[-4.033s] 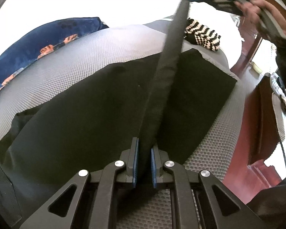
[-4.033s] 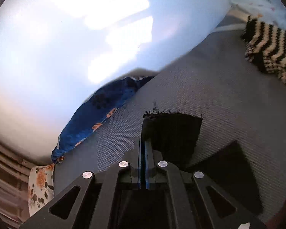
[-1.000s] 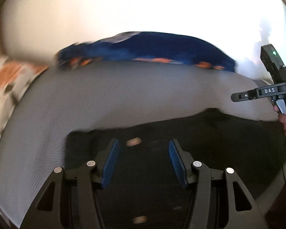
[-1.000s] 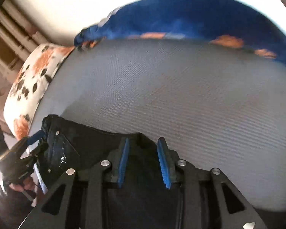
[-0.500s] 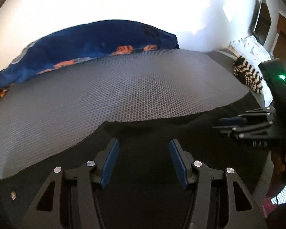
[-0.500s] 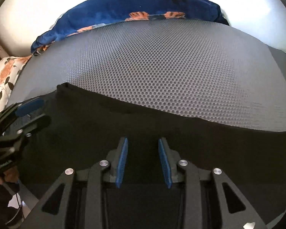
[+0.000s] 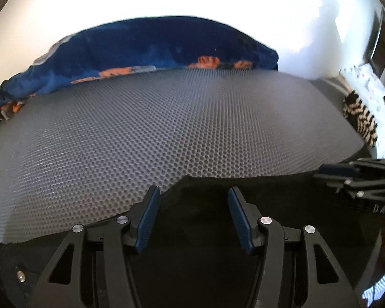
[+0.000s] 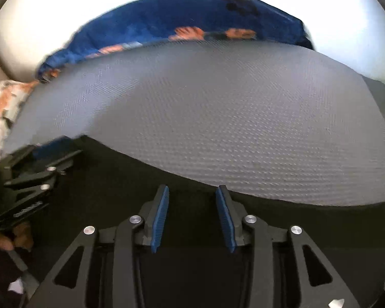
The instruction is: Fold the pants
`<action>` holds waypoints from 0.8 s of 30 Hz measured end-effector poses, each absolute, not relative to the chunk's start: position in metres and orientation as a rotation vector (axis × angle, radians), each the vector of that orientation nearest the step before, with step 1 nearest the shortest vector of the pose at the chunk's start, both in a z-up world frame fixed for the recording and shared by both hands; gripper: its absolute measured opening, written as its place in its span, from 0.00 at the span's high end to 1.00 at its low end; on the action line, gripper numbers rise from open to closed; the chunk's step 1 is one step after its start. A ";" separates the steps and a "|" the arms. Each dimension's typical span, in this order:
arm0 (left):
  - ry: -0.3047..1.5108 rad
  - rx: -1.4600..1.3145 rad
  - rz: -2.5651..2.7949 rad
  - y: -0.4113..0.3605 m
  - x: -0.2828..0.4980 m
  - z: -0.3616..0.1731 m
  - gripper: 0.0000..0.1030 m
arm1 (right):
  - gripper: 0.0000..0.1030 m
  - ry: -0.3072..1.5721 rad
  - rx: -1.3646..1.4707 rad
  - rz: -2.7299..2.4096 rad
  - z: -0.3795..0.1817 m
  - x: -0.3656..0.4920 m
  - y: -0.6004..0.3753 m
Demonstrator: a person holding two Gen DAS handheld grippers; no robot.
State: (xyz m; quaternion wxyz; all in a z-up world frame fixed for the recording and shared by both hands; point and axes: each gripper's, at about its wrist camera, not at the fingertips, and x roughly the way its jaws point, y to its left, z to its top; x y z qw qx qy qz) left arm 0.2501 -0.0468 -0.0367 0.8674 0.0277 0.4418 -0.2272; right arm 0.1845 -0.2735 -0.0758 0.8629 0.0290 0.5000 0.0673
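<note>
The black pants (image 7: pixel 282 197) lie flat on the grey textured mat (image 7: pixel 166 128), along its near edge. My left gripper (image 7: pixel 192 197) is open and empty, just above the pants' far edge. My right gripper (image 8: pixel 192 195) is open and empty over the pants (image 8: pixel 115 179) further along. Each gripper shows in the other's view: the right one (image 7: pixel 346 179) at the right edge, the left one (image 8: pixel 38 166) at the left edge, both low over the pants.
A blue blanket with orange print (image 7: pixel 141 48) lies along the mat's far edge against a white wall. A black-and-white striped cloth (image 7: pixel 360 118) and a white pillow (image 7: pixel 367 84) sit at the right. A floral pillow (image 8: pixel 5 105) sits at the left.
Four seconds ago both grippers were shut on the pants, holding a leg up. Now both are open and the pants lie flat. In the last second both views swung and settled over the pants' far edge.
</note>
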 end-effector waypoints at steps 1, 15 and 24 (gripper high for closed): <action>0.916 0.064 -0.482 -0.046 0.247 -0.034 0.46 | 0.64 1.045 0.067 0.166 -0.074 0.182 -0.268; 0.934 0.112 -0.401 -0.045 0.236 -0.034 0.45 | 0.63 1.020 0.095 0.173 -0.067 0.206 -0.249; 0.947 0.050 -0.348 -0.034 0.180 -0.017 0.38 | 0.62 1.023 0.333 0.090 -0.031 0.125 -0.358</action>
